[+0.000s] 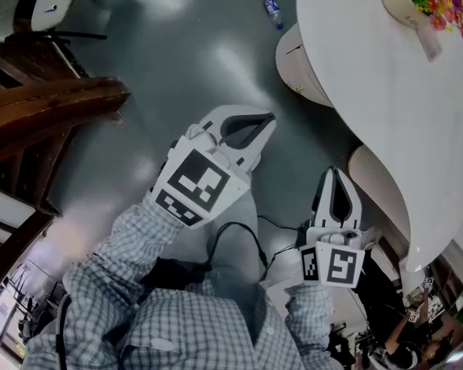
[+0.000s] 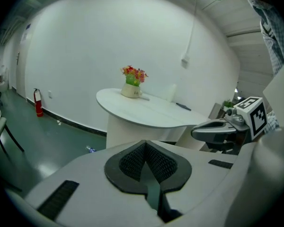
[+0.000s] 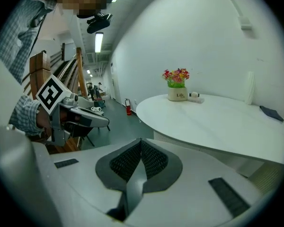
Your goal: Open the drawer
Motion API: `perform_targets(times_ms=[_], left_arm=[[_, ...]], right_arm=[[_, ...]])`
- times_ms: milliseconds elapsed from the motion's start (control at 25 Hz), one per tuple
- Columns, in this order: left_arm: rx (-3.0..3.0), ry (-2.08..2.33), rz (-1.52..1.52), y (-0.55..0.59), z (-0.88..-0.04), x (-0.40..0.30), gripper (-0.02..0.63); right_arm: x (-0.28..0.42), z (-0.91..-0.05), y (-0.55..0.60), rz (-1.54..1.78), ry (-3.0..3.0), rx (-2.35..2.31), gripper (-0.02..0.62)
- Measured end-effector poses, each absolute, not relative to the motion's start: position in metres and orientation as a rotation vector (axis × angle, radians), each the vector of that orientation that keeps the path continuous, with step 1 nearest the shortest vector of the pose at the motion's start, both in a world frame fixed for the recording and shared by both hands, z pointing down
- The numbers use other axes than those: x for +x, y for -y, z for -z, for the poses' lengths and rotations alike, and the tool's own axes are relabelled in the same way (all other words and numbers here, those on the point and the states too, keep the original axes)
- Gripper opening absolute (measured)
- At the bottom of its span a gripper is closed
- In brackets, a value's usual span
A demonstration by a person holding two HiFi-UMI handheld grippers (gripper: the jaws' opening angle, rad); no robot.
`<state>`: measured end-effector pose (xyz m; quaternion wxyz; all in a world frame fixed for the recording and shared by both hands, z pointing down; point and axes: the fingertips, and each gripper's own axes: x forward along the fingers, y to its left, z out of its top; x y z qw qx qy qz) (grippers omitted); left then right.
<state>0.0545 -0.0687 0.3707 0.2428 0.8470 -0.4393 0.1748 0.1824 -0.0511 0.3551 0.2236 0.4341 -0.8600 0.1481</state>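
Beside the white table (image 1: 370, 75), we hold left gripper (image 1: 267, 122) and right gripper (image 1: 336, 173) fully closed, empty — drawer unseen, approach pending.

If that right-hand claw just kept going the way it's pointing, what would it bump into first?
Most likely the white table, near its curved rim: in the right gripper view it lies straight beyond the shut right gripper. Depth is hard to judge, so the gripper might pass under that rim instead.
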Motion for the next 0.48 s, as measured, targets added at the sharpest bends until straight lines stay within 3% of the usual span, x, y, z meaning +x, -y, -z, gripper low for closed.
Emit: perform_targets(times_ms=[480], left_arm=[[2.366,1.192,-0.551,0.081,-0.448,0.063,0.005]], right_arm=[[0.177,-0.413,0.052,-0.440,2.369,1.109,0.009]])
